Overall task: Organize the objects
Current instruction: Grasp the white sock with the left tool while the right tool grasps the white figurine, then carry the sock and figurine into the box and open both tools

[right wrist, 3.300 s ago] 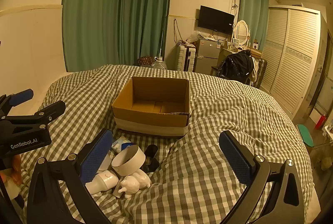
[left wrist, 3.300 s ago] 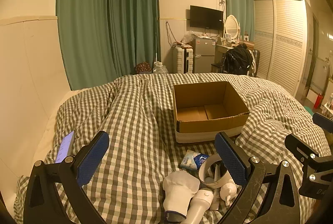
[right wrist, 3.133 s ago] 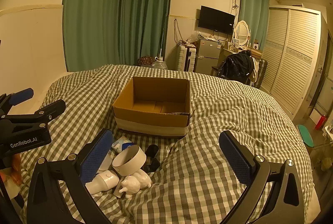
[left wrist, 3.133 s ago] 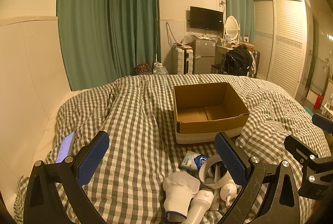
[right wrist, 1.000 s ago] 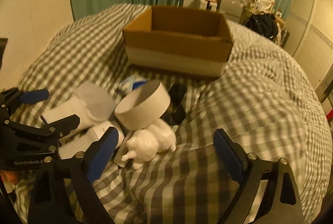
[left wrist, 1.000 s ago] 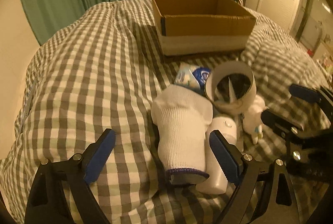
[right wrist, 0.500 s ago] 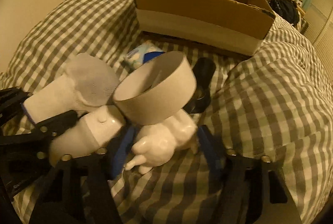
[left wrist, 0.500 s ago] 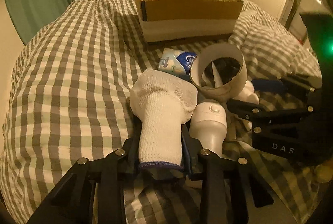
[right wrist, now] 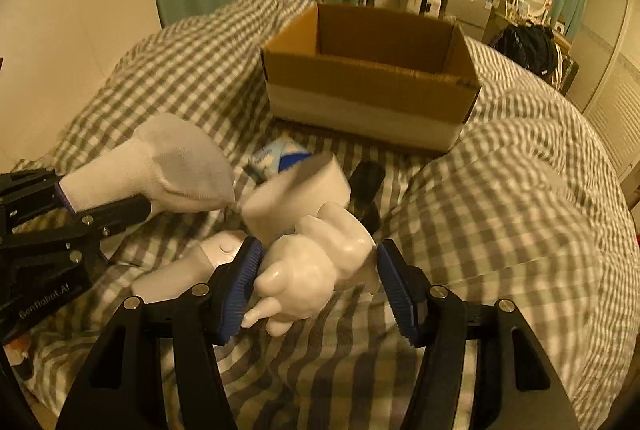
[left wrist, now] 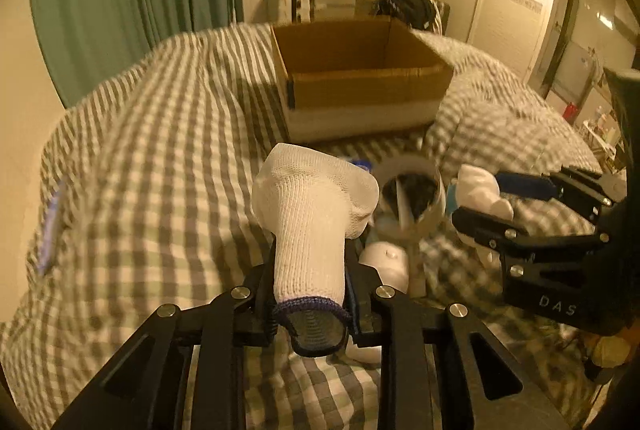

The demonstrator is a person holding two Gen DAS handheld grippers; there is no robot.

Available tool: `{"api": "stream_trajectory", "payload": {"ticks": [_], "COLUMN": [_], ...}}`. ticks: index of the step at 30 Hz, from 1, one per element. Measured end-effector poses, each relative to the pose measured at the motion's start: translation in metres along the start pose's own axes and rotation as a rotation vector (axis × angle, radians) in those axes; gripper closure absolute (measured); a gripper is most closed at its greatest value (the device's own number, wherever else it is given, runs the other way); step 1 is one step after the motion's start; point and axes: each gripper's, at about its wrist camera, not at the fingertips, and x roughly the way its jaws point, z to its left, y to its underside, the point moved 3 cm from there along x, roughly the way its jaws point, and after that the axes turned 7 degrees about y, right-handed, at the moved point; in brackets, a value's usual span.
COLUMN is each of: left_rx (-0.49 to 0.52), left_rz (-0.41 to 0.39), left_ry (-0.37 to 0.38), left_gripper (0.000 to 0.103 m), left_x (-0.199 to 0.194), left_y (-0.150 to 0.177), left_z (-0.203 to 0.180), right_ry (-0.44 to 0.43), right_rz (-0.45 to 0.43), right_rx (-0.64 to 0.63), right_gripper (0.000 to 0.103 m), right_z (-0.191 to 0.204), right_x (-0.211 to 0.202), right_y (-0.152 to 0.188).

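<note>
Dim, warm amber light falls from about one o'clock, shadows pool beneath the gear, motion blur smears the bedding, and fisheye edges vignette black.

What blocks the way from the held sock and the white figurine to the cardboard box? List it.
Nothing visible does. The sock and white figurine are each held in a gripper, and only low clutter and bedspread lie before the open cardboard box.
</note>
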Motion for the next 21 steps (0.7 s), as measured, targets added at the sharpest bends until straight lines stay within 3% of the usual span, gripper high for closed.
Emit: {"api": "stream_trajectory", "payload": {"ticks": [6, 10, 16, 21], "left_rx": [0.017, 0.024, 0.068, 0.101], "left_rz": [-0.061, -0.08, -0.125, -0.138], "left_ry": [-0.015, 0.015, 0.046, 0.047], "left_gripper": [0.078, 0.078, 0.078, 0.078], "left_x": [-0.019, -0.023, -0.023, -0.004], "left_y": [-0.025, -0.052, -0.102, -0.151], "left_z": [0.001, 0.0, -0.004, -0.003], "right_ry": [-0.014, -0.016, 0.045, 0.038], "right_rz": [-0.066, -0.124, -0.209, -0.24], "right_rx": [0.008, -0.004, -0.032, -0.005], "right_gripper": [0.044, 0.044, 0.044, 0.044], "right_z": [-0.002, -0.005, -0.018, -0.037], "right_x": [-0.03, -0.054, -0.078, -0.072], "right_y": [-0.017, -0.036, -0.081, -0.13]}}
